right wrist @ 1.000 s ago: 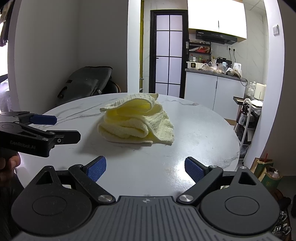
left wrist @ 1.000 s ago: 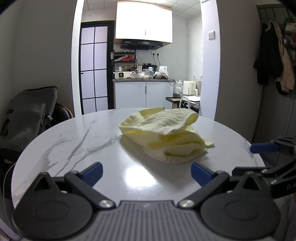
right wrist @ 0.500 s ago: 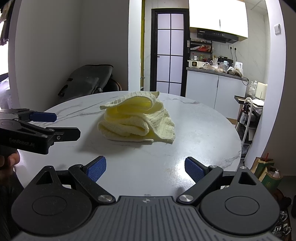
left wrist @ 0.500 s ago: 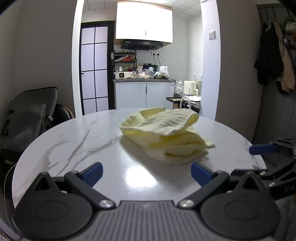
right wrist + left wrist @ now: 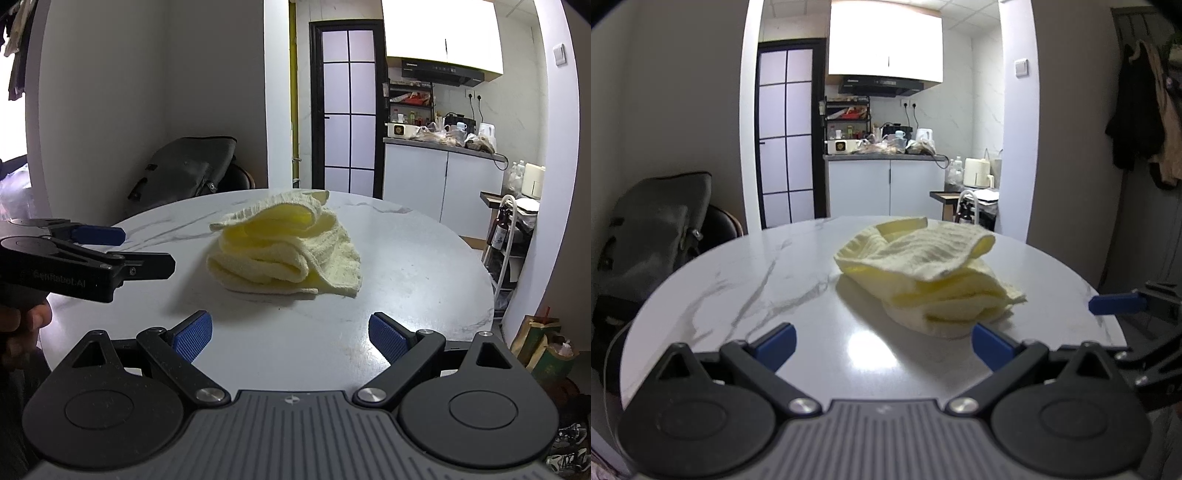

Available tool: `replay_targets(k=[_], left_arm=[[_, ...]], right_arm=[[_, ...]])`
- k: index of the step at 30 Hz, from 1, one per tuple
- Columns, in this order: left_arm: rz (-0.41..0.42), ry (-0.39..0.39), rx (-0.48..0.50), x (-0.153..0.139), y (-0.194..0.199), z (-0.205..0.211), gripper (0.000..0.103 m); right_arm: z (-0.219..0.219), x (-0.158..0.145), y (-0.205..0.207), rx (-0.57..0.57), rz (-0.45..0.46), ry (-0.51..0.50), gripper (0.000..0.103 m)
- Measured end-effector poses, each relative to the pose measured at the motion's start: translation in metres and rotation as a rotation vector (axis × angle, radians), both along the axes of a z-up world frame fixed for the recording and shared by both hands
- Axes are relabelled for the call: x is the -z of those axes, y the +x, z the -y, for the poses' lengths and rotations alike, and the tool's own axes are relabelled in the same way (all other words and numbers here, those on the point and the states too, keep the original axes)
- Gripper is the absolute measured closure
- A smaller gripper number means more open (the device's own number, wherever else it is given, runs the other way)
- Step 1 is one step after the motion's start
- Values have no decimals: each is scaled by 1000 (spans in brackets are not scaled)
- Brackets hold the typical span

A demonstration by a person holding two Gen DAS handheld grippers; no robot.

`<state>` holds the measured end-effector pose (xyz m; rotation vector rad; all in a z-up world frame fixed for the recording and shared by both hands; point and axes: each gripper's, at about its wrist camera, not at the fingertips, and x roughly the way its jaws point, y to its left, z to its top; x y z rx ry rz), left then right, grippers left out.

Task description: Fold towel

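Note:
A pale yellow towel (image 5: pixel 931 273) lies crumpled in a loose heap near the middle of a round white marble table (image 5: pixel 757 280). In the right wrist view the same towel (image 5: pixel 284 247) rests just beyond my fingertips. My left gripper (image 5: pixel 882 345) hovers open over the table's near edge, short of the towel, with nothing between its blue pads. My right gripper (image 5: pixel 290 336) is open too, empty, a little back from the heap. The left gripper (image 5: pixel 122 251) also shows from the side at the left of the right wrist view, held by a hand (image 5: pixel 22 317).
A grey bag (image 5: pixel 653 225) sits on a chair behind the table at the left. A kitchen counter (image 5: pixel 882 157) with clutter stands beyond the doorway. Coats (image 5: pixel 1145 122) hang at the far right. A rack with bottles (image 5: pixel 506 236) stands right of the table.
Both grippers have eased slightly forward and upward toward the towel. The towel has not moved, and both grippers stay open.

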<state>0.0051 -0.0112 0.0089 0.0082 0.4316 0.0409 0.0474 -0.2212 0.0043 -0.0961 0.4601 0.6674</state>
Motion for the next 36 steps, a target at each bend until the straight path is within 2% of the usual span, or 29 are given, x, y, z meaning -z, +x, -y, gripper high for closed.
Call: replay_targets(k=[9,16,25,33,35,36], left_arm=[[-27,9,-34,-7,-5,9,0],[-42,30,-44,-15,-10,13,0],[-40,104,-32,-25,-13,22,0],[-53,70,-25,-28,-11,15,0],[-55,71,-27,-28,-10,12,0],[-57,73,-31,-28,-9,11,0]], right_arm=[[7,3,2,0,-24,33,8],[10,-1,2,-23,-6,33,8],[17,-10,4,-61,12,18,9],[16,-13,8,-100,6,-15,9],[15,-13,7,-112,21,-33,11],[15,-14,7,-114,24,-37,15]])
